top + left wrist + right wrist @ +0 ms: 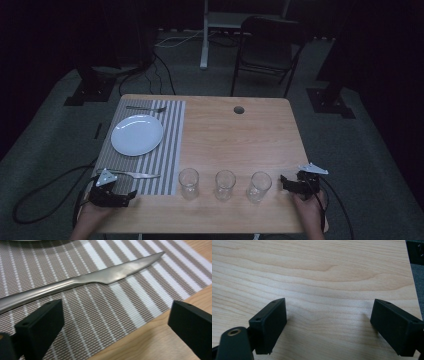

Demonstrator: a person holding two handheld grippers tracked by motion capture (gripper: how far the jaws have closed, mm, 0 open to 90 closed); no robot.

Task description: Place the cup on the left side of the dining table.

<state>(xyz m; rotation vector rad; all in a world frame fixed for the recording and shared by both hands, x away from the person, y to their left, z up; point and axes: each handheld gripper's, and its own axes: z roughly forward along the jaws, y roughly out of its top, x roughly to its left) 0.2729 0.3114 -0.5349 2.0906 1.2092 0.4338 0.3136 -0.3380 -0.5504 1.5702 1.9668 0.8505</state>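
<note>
A light wooden desk (235,135) carried a brown-and-white striped placemat (170,150) along its left side, set as for a meal: a round white plate (137,134) in the middle, a steel fork (146,108) at the mat's far edge and a steel table knife (82,281) at its near edge. Three clear drinking glasses (225,185) stood in a row along the desk's near edge, probably waiting to be placed. The left gripper (115,322) rested at the near left corner, jaws wide apart and empty, the knife lying just beyond them, untouched. The right gripper (328,322) sat near the near right corner, just beside the rightmost glass, jaws likewise spread over bare wood and holding nothing.
</note>
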